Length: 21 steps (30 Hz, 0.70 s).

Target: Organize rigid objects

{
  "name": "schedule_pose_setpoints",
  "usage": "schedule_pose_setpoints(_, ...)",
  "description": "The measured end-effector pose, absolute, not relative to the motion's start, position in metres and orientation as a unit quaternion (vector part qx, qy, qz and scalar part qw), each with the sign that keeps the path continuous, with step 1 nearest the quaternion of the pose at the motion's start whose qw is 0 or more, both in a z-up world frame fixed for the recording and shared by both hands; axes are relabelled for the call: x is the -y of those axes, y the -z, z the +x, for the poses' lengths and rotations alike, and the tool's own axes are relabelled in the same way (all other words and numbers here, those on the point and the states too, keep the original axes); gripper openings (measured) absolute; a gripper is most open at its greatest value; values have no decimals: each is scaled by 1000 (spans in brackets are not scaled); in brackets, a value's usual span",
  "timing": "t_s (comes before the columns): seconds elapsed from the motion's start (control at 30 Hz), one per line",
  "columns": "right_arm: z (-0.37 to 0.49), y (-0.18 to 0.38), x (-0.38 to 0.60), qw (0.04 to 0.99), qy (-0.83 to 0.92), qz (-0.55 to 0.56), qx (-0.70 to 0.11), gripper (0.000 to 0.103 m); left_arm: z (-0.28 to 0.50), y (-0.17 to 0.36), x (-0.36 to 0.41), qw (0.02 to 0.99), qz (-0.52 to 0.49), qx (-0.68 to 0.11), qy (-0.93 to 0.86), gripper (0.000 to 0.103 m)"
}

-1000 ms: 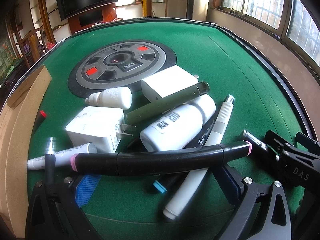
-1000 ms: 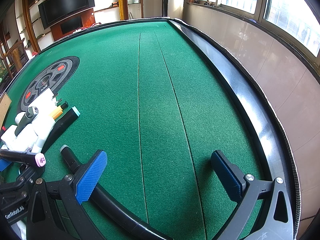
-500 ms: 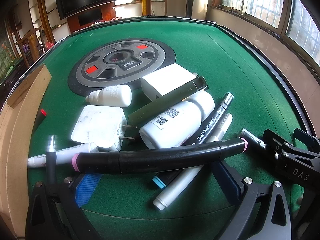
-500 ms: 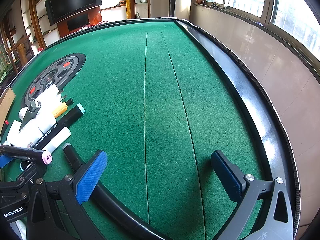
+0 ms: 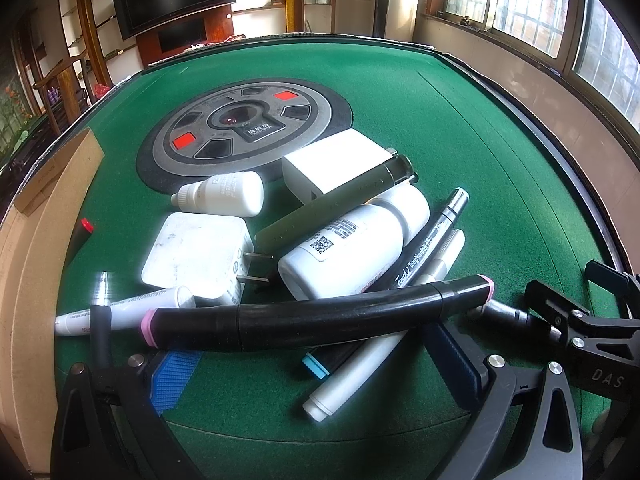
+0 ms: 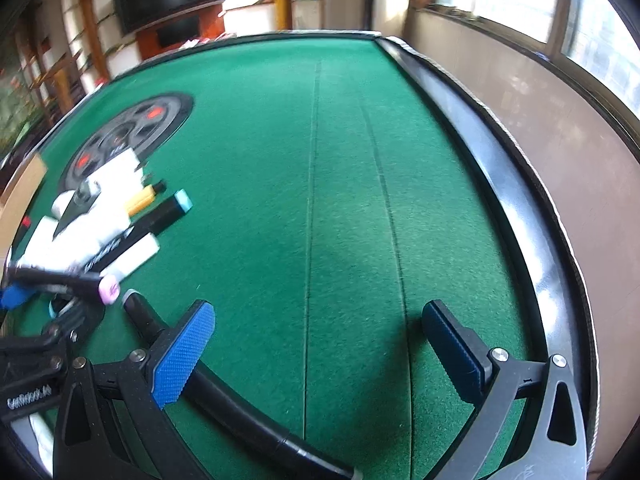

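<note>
Now the left gripper, jaws spread, is hovering over a black marker lying crosswise between its pads atop the pile; the right gripper is waiting open nearby

Table felt: deep green. Centre disc at 11 o'clock: grey ring, black rim, two red squares. Long marker at 6 o'clock: black barrel, pink end caps. Bottle: white, black QR label. Two plug adapters: white. Tube: olive green. Gripper pads: blue, dotted texture. Board at 9 o'clock: tan.
</note>
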State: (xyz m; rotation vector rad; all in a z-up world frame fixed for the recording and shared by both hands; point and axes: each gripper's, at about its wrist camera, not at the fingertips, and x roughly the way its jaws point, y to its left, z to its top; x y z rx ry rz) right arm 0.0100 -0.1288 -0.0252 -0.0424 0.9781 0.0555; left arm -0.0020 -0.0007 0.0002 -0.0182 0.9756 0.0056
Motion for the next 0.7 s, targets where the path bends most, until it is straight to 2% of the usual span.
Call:
schedule_pose_setpoints(0.27,10,24,125,861,-5,-15,-509,103,-3,-1,0,883,-6,-470,2,103)
schedule_pose_setpoints(0.47,6,25,127,868,-9,-15,-497,103,-13,-6,-5,876,-17,-481,18,102)
schedule_pose_setpoints(0.6,0,20,136,875,23,6,-484,103,-42,-35,-10,900,-24,-435,13,102)
schedule_pose_setpoints(0.7,-12,6,146,897,46,20,-439,103,-67,-65,-16,921,-27,-388,9,102)
